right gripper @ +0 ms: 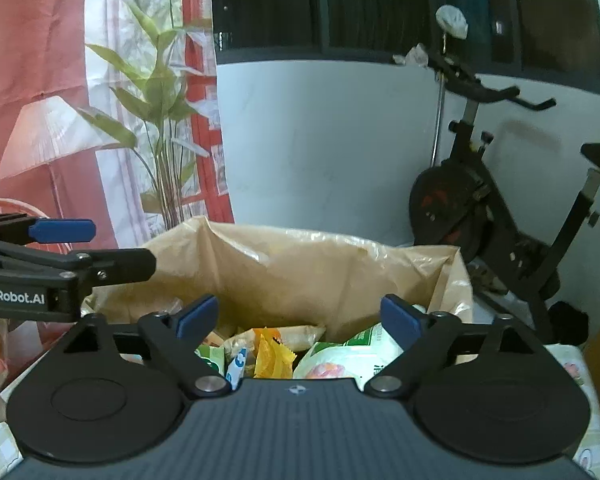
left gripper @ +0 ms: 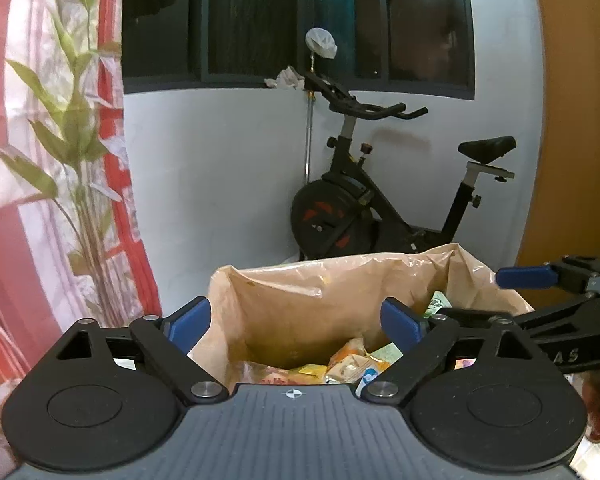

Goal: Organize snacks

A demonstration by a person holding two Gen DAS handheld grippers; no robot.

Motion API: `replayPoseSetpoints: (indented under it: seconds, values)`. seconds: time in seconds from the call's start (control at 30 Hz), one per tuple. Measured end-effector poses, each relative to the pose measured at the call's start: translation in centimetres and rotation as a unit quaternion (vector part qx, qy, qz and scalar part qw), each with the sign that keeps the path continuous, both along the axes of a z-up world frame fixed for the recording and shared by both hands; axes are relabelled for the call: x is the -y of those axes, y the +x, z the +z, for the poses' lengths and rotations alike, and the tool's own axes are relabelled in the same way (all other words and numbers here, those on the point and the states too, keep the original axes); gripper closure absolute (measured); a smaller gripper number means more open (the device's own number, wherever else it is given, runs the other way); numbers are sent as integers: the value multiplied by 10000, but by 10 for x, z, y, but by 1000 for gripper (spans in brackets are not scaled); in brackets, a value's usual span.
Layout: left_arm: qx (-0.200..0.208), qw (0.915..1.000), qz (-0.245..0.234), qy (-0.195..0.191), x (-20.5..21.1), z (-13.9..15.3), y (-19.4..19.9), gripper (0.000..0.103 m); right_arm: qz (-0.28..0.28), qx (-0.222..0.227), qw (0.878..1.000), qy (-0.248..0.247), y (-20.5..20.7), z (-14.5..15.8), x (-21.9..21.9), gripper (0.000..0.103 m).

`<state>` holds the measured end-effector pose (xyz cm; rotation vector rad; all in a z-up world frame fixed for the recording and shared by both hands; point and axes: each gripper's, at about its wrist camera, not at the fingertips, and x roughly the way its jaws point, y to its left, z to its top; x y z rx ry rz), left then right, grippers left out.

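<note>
A tan plastic bag [left gripper: 300,300] stands open in front of both grippers, with several snack packets [left gripper: 352,364] lying in its bottom. In the right wrist view the same bag [right gripper: 300,272] shows yellow, green and white packets [right gripper: 276,354] inside. My left gripper [left gripper: 296,320] hangs open over the bag's near rim with nothing between its blue pads. My right gripper [right gripper: 298,318] is open too, its pads wide apart above the packets and touching none. Each gripper shows at the edge of the other's view: the right gripper [left gripper: 540,280] and the left gripper [right gripper: 60,236].
An exercise bike [left gripper: 380,200] stands behind the bag against a white wall. A red and white curtain with a plant print [left gripper: 60,160] hangs on the left. A wooden panel [left gripper: 572,120] borders the right. A patterned tablecloth [right gripper: 580,368] lies under the bag.
</note>
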<state>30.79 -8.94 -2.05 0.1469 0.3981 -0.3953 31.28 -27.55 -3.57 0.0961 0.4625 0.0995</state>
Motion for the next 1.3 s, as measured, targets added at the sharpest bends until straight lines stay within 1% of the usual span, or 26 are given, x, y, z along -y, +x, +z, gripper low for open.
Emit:
replayPoseSetpoints:
  seconds: [0.1,0.17,0.27,0.37,0.53,0.63,0.7,0.8,0.9,1.1,1.3]
  values:
    - [123,9999,65,75,-4,8,-15,9,-68,108,9999,55,-12,10,-1,9]
    - [207,9996,151,127,-7,15,-27,7,-121,181,9997,105,-21,16,-1,6]
    - [360,9987,296,193,-10,23,-47,7,-155,249,9995,84,-37,27,-5,5]
    - [385,9986,356,70,-18,32,-67,7,-218,277,9994,-47,-55,36,-10,5]
    - [363,9983,379,-237,-29,40,-93,7,-338,362,9987,72,-90,45,-19,3]
    - [447,9973,537,-222,-31,42,-105,7,-362,390,9986,0,-108,49,-26,3]
    - [490,9970,578,-157,-31,42,-111,7,-409,473,9980,25,-118,51,-29,2]
    - [544,9968,583,-106,-32,43,-117,7,-446,465,9978,165,-127,51,-30,2]
    - [589,9964,593,-132,-34,45,-122,7,-526,489,9973,150,-135,52,-30,2]
    - [682,9953,672,-113,-34,46,-129,7,-632,598,9961,138,-142,56,-29,2]
    - [670,9946,776,-162,-39,45,-131,7,-633,613,9959,190,-145,55,-28,2]
